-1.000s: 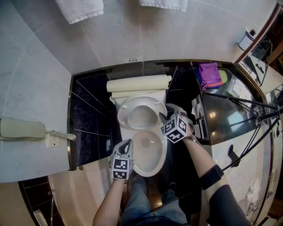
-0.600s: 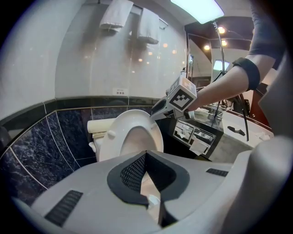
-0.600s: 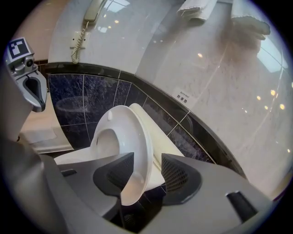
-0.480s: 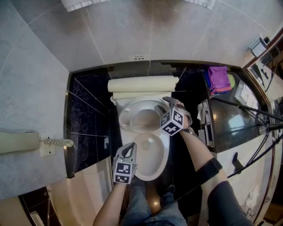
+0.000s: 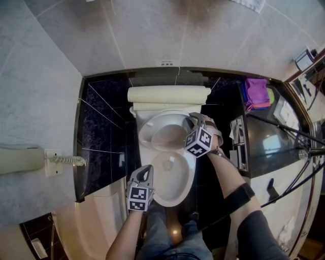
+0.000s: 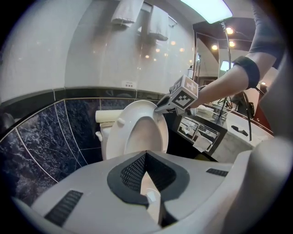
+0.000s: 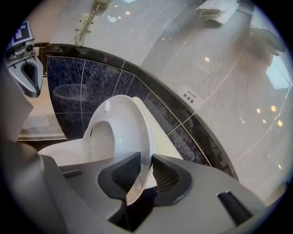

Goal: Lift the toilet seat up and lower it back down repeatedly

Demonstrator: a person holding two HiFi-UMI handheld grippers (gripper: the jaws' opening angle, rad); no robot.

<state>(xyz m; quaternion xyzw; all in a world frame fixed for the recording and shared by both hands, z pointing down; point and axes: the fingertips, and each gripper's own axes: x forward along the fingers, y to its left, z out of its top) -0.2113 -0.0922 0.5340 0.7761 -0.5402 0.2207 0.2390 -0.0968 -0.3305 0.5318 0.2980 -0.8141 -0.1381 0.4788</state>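
One toilet (image 5: 189, 179) stands against a dark marble band (image 5: 104, 137) under pale tiles, with two towels (image 6: 123, 11) and one wall phone (image 5: 20, 158). My right gripper (image 7: 139, 173), its jaws having just been closing, pinches the raised toilet seat (image 7: 123, 132) by its rim. My left gripper (image 6: 147, 183), jaws together and empty, hangs by the bowl's front.

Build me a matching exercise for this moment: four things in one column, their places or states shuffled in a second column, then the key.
Column one
1. toilet seat
2. right claw
3. left claw
4. purple cloth

Column two
A. shut, holding nothing, near the front of the bowl
B. lying off to the right of the bowl
C. raised up off the bowl
D. clamped on the seat's rim

Pairs: 1-C, 2-D, 3-A, 4-B. The right claw's jaws have just been closing, with the seat's rim between them.
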